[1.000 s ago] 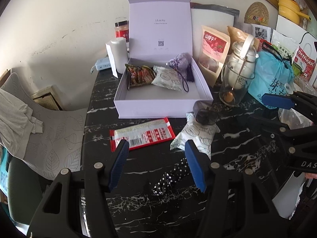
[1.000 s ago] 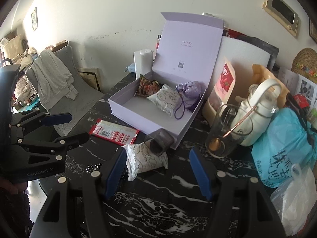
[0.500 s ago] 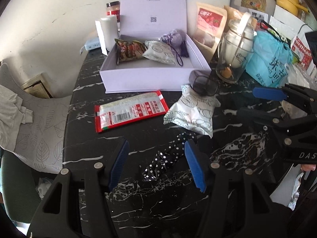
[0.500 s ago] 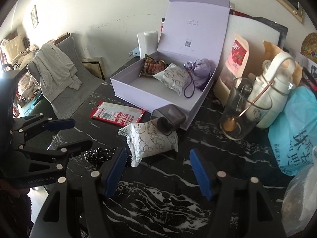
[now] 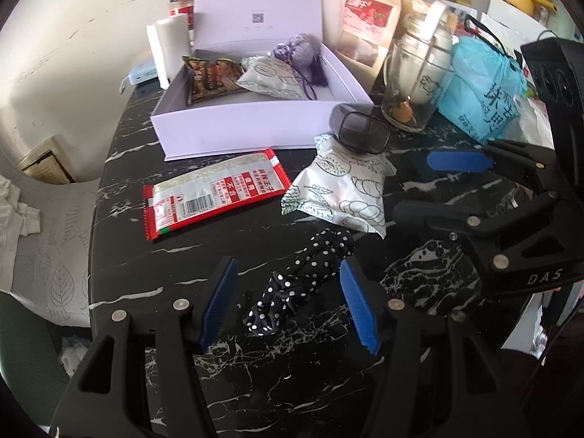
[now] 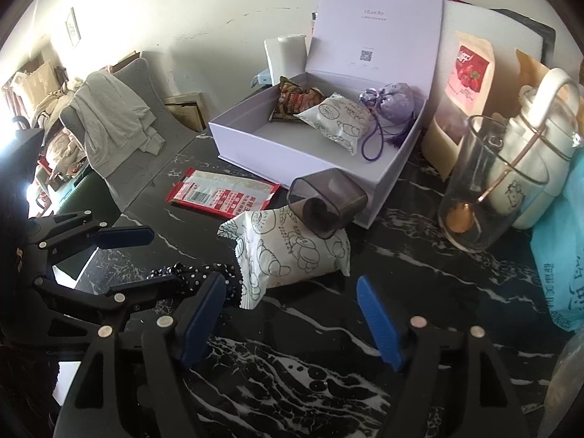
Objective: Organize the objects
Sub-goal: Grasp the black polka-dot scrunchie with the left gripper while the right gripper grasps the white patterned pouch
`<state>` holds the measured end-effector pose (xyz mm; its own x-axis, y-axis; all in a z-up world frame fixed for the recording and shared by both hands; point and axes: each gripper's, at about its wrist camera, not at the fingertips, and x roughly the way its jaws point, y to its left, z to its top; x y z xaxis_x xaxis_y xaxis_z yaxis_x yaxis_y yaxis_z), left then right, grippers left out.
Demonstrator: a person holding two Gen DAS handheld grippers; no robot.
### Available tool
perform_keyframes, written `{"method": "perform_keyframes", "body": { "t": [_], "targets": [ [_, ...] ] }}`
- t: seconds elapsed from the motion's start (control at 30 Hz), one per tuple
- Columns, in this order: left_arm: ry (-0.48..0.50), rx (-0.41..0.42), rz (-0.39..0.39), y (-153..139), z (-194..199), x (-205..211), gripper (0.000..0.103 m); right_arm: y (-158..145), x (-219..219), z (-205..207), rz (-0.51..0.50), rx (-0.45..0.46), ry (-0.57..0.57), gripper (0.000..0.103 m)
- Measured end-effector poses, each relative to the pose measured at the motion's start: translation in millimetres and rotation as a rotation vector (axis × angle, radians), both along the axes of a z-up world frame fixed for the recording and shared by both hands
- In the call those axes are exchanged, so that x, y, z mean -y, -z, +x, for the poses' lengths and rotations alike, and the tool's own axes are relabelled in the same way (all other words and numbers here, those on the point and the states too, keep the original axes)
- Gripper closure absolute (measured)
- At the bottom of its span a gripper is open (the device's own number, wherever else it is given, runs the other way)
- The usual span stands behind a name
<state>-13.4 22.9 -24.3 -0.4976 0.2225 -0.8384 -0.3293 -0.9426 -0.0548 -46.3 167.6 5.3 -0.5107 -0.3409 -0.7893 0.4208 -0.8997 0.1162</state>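
Judging from what lies where, the sorting is partly done: the open lavender gift box (image 5: 233,135) already holds a brown snack packet (image 5: 211,78), a white bread-print pouch (image 5: 272,80) and a purple drawstring sachet (image 5: 297,49). Four things remain loose on the black marble table (image 5: 182,273) in front of it: a red-edged sachet (image 5: 213,193) lying flat just before the box's front wall, a second white bread-print pouch (image 6: 292,255), a smoky translucent cap (image 6: 326,206) tipped on its side and resting on that pouch's far end against the box, and a black polka-dot scrunchie (image 5: 303,277).

The left gripper (image 5: 288,301) has its blue pads spread wide and holds nothing. The scrunchie lies between them, its near end in the gap and its far end running up toward the right pad; whether that pad touches the fabric cannot be told. It looks like the next thing to be taken.

The right gripper (image 6: 292,317) is likewise spread wide and empty, set low over the table with the loose pouch just ahead of its fingers, nearer the left pad, apart from both.
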Motion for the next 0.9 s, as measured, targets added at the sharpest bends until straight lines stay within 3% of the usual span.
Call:
{"method": "perform_keyframes", "body": {
  "t": [0.2, 0.43, 0.9],
  "targets": [
    [0.054, 0.032, -0.021, 14.8, -6.6, -7.1, 0.046, 10.1, 1.5, -2.6, -0.009, -0.022, -0.048, 0.013],
    [0.042, 0.105, -0.008, 36.0, -22.3, -1.5, 0.046, 19.5, 9.1, -16.7, 0.002, -0.026, -0.085, 0.011],
    [0.054, 0.078, 0.027, 35.5, -35.7, 3.2, 0.046, 31.0, 24.2, -48.9, 0.006, -0.037, -0.127, 0.011]
  ]
}}
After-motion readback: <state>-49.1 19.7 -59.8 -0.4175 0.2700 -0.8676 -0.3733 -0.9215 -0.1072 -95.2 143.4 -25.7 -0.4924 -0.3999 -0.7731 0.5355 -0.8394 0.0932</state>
